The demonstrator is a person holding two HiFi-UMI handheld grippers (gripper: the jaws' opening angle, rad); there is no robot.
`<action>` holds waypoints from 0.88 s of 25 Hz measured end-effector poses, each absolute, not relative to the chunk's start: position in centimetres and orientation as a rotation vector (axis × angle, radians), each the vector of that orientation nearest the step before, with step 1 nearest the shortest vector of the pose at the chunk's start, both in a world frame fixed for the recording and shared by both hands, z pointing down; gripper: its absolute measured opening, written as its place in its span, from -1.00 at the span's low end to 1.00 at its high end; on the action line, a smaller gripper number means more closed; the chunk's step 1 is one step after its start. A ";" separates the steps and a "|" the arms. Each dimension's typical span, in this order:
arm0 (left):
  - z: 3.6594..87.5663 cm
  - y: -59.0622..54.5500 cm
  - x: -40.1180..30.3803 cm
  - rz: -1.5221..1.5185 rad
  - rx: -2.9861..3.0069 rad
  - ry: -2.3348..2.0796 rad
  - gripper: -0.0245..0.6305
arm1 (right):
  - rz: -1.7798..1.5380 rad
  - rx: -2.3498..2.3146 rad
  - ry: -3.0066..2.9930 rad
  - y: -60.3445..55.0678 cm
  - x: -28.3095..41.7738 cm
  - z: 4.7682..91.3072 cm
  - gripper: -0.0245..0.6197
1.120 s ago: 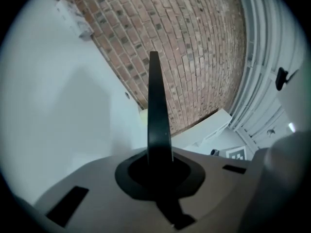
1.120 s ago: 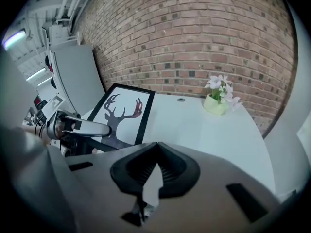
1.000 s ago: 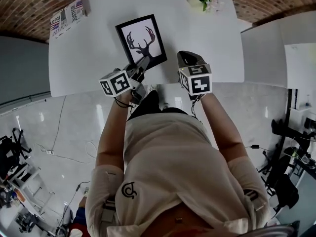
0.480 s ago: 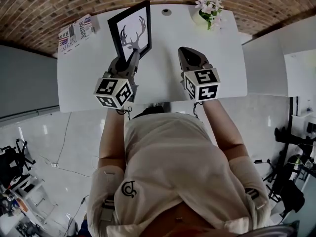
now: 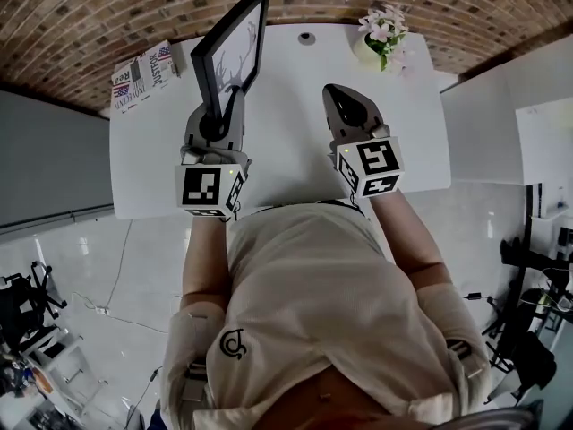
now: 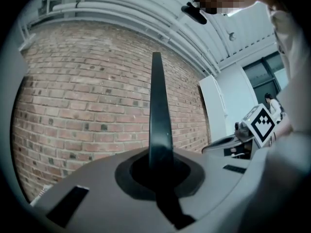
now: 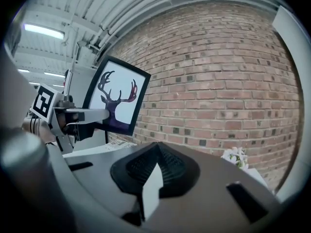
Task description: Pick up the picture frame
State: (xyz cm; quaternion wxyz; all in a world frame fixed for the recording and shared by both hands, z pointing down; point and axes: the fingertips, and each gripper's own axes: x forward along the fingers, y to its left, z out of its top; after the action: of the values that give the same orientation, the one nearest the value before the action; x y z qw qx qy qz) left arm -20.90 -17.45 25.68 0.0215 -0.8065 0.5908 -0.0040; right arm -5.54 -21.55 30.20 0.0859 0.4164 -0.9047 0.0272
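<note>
The picture frame (image 5: 231, 47), black-edged with a dark deer-head print on white, is held up above the white table (image 5: 295, 150), standing nearly on edge. My left gripper (image 5: 221, 119) is shut on its lower edge. In the left gripper view the frame (image 6: 156, 106) shows edge-on as a thin dark blade between the jaws of my left gripper (image 6: 158, 171). The right gripper view shows the frame's (image 7: 116, 97) printed face, with the left gripper (image 7: 77, 116) clamped at its bottom. My right gripper (image 5: 345, 106) hovers to the right of the frame, shut and holding nothing (image 7: 154, 171).
A folded newspaper (image 5: 143, 74) lies at the table's far left corner. A white pot of flowers (image 5: 380, 32) stands at the far right, and a small round fitting (image 5: 307, 37) sits in the far edge. A brick wall (image 7: 228, 81) runs behind the table.
The frame has come up off the table and turned from lying flat to standing on edge in the left gripper. Both grippers have risen; the right stays shut and empty.
</note>
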 end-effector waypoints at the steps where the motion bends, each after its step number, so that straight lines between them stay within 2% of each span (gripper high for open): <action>1: 25.3 -17.4 -21.0 -0.017 -2.472 1.828 -0.85 | 0.059 1.236 -2.708 -21.6 -5.7 29.8 -0.90; 7: 24.4 -17.7 -21.6 -0.024 -2.416 1.803 -0.85 | -0.040 1.247 -2.728 -21.9 -6.3 28.6 -0.90; 22: 25.6 -18.8 -22.7 -0.007 -2.429 1.841 -0.85 | -0.038 1.275 -2.708 -22.9 -7.2 28.9 -0.91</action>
State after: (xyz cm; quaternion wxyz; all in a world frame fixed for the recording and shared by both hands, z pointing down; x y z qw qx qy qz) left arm -22.72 -18.85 25.61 0.0467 -0.7961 0.6033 -0.0023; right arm -7.22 -22.91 28.94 0.0740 0.4248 -0.9021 -0.0126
